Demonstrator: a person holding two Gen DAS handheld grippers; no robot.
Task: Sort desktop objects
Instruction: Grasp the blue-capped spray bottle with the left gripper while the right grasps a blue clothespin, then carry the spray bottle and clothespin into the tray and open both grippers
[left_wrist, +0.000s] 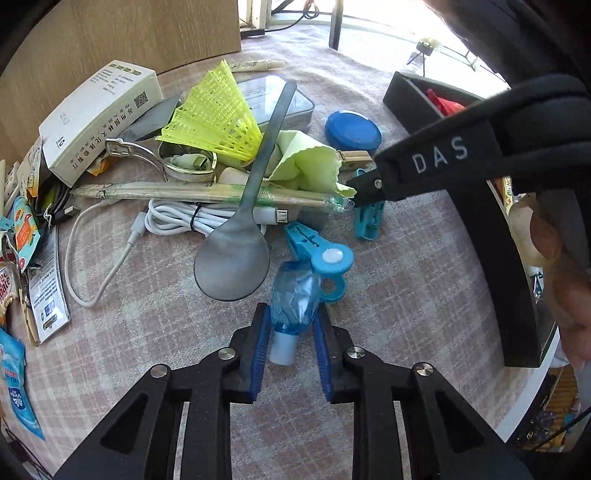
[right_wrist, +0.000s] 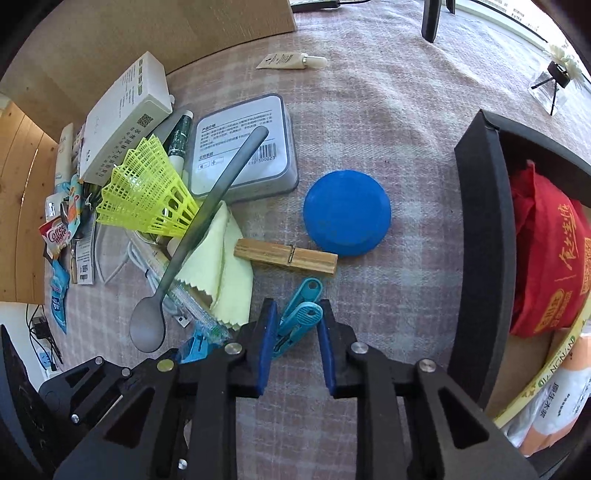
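Pick-up step, both hands at once. Left to right on the bench (right_wrist: 388, 122), which wore a soft pink plaid cloth: a white cardboard box (left_wrist: 99, 114) with print, a yellow mesh plastic shuttlecock (left_wrist: 214, 114), a coiled white cable (left_wrist: 177, 218), a long dull-grey spoon (left_wrist: 236, 258) lying across the heap, a flat tin (right_wrist: 243, 147) with a label, a crinkly pale-green cloth (left_wrist: 306, 162), a wooden clothespin (right_wrist: 286, 256), a smooth blue round lid (right_wrist: 347, 212), then a black foam-walled tray (right_wrist: 480, 240) already holding a red bag (right_wrist: 546, 251). The left tongs (left_wrist: 291, 325) were pinching a small blue bottle (left_wrist: 293, 299) wrapped in shiny film, pads against its sides, white cap toward the camera; it looked still on the cloth, next to a blue plastic clip (left_wrist: 321, 251). The right tongs (right_wrist: 295, 339) had narrowed around a teal plastic peg (right_wrist: 299, 314); one pad touched it, the other showed a gap, so a firm pinch was not certain. Next move, probably: squeeze fully, lift both straight up clear of the spoon and cable, carry right to the tray. The slick film could slip; the peg was thin and springy.
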